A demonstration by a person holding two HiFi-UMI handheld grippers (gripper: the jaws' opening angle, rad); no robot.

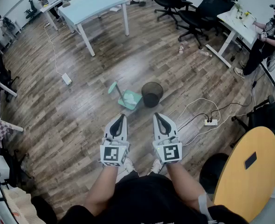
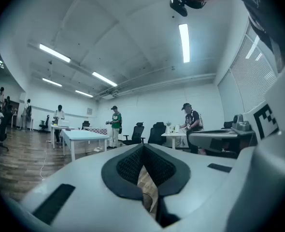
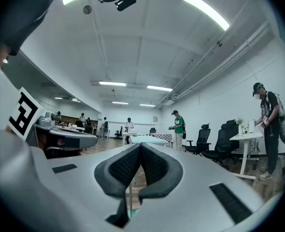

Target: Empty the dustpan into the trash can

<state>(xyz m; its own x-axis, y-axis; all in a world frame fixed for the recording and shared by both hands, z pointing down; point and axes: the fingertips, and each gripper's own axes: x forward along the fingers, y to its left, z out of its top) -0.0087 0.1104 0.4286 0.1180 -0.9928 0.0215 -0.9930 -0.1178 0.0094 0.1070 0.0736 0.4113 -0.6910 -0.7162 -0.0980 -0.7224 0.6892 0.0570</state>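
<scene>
A teal dustpan (image 1: 129,98) with a long handle lies on the wooden floor, right beside a black mesh trash can (image 1: 152,94). Both are ahead of my grippers and a short way off. My left gripper (image 1: 120,118) is held level with its jaws shut on nothing; its own view shows the tips (image 2: 143,146) meeting. My right gripper (image 1: 157,116) sits parallel to it, also shut and empty (image 3: 140,145). Through the gap below its pads I glimpse the dustpan's thin handle (image 3: 129,197) and a bit of teal.
A power strip (image 1: 210,122) with trailing cables lies on the floor to the right. A round wooden table (image 1: 247,171) is near right, a light blue table (image 1: 93,6) at the back, office chairs (image 1: 189,13) and a seated person (image 1: 268,36) at the far right.
</scene>
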